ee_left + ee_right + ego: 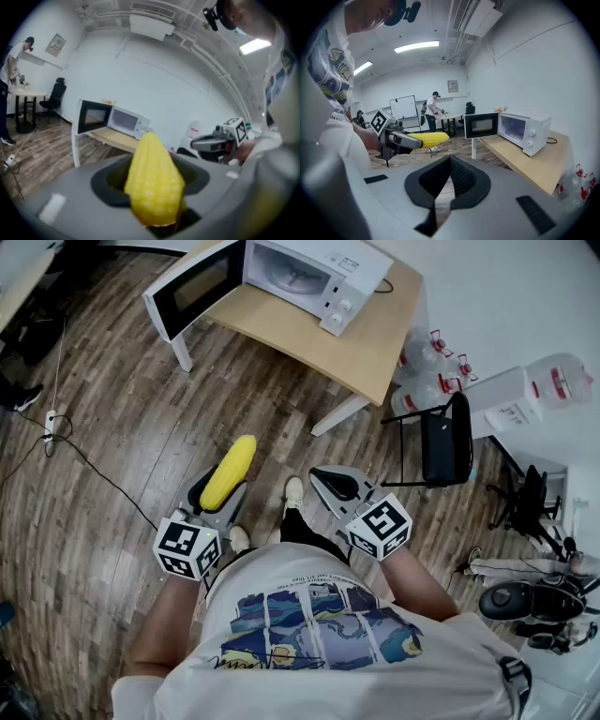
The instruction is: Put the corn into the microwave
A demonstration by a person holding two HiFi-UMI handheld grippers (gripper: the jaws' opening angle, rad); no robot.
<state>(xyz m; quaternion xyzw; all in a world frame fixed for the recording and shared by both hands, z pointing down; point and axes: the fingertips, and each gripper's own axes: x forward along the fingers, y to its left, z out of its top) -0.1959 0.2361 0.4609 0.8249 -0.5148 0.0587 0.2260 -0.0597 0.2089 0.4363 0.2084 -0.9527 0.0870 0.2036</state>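
A yellow corn cob [230, 472] sticks forward out of my left gripper [214, 495], which is shut on its near end. In the left gripper view the corn [153, 178] fills the space between the jaws. My right gripper [336, 486] is shut with nothing in it; its black pads [457, 178] meet at their far tips. The white microwave [298, 276] stands on a wooden table [361, 334] ahead, its door [192, 285] swung wide open to the left. From the right gripper view the microwave [520, 131] is at the right and the corn [429, 138] at the left.
A black folding chair [442, 442] stands right of the table, with water bottles [422, 381] behind it. A cable and power strip [52, 427] lie on the wood floor at the left. A person [432, 111] stands at a far table in the room.
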